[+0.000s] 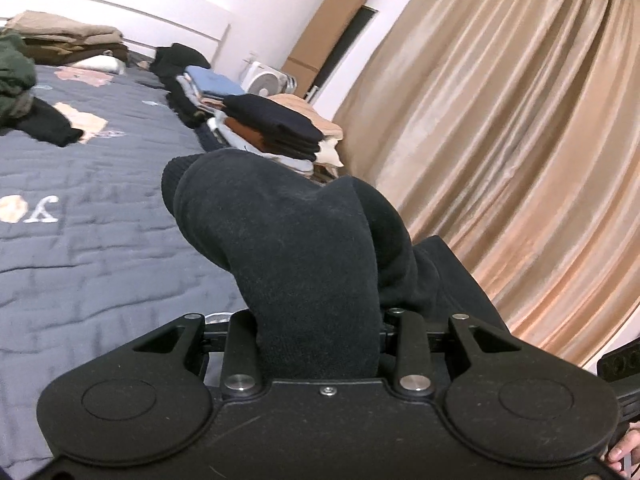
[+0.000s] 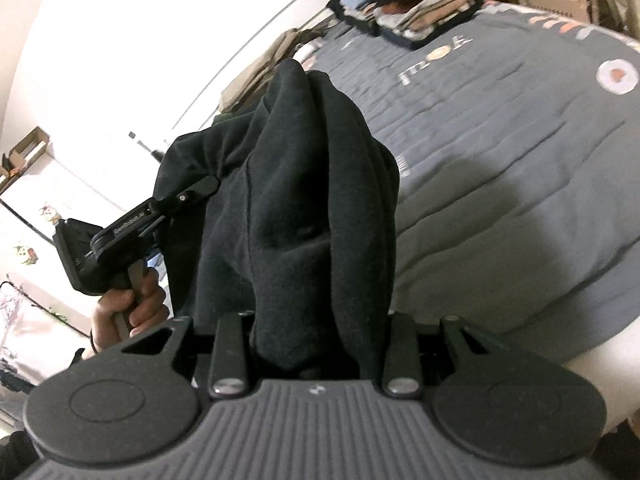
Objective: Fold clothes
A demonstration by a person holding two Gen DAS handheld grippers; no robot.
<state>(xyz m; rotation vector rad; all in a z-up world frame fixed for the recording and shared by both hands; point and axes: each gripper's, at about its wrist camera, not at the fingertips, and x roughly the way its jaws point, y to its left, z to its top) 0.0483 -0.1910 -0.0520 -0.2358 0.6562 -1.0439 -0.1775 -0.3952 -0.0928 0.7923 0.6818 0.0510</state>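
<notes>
While the black garment [image 1: 304, 240] is up in the air over the bed [image 1: 100, 248], both grippers have a bite of it. The left gripper [image 1: 316, 320] has a thick wad of the dark fabric bunched between its fingers, which are buried in the cloth, so it's clamped down on the garment. You can see a ribbed cuff or hem sticking up at the top of the bundle in the left wrist view.

Same story on the other side: the right gripper [image 2: 316, 332] is squeezed onto a fold of the same black garment [image 2: 304, 200], and the cloth drapes away from it in big soft folds. In the right wrist view you can also spot the left gripper [image 2: 200, 188] off to the side, pinching another edge of the fabric, with the person's hand [image 2: 128, 312] wrapped around its handle.

The garment isn't lying on the bed at all, it's hanging between the two grippers above the grey quilted cover with its pale printed patches.

Along the far edge of the bed there are stacks of folded clothes [image 1: 276, 128], dark ones on top of tan and white ones, plus a blue one further back. A loose heap of clothes [image 1: 16, 76], dark green, sits on the other side. Beige curtains [image 1: 500, 120] fill the wall past the bed, and a small white fan [image 1: 262, 80] sits near a tall cardboard box [image 1: 332, 24].
</notes>
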